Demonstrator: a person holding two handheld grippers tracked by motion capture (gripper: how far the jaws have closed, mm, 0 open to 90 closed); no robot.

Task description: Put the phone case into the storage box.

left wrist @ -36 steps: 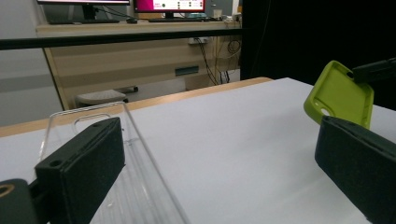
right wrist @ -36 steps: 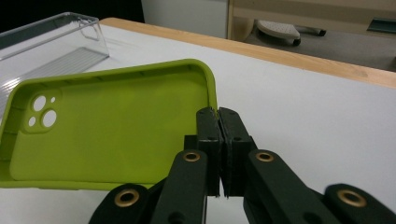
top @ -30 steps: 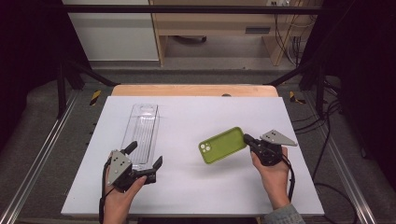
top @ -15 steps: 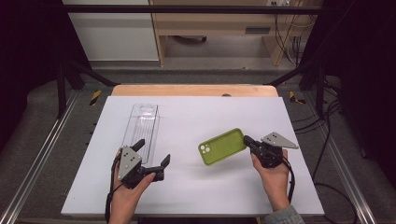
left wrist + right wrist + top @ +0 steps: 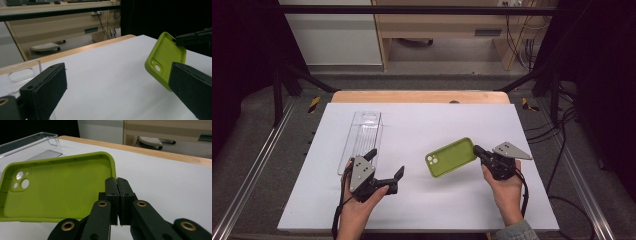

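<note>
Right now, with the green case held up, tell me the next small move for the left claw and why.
Probably bring the left claw across to the free camera-hole end of the green phone case. It is open and holds nothing, while the right claw is shut on the case's other end, holding it tilted above the white table.

Green phone case (image 5: 57, 187) corner hidden between right claw (image 5: 117, 195) jaws

Left gripper (image 5: 386, 166): held low at the near left in the person's left hand (image 5: 360, 210), jaws spread wide, nothing between them. Right gripper (image 5: 478, 151): in the right hand (image 5: 507, 189), jaws pressed together, pointing left.
</note>
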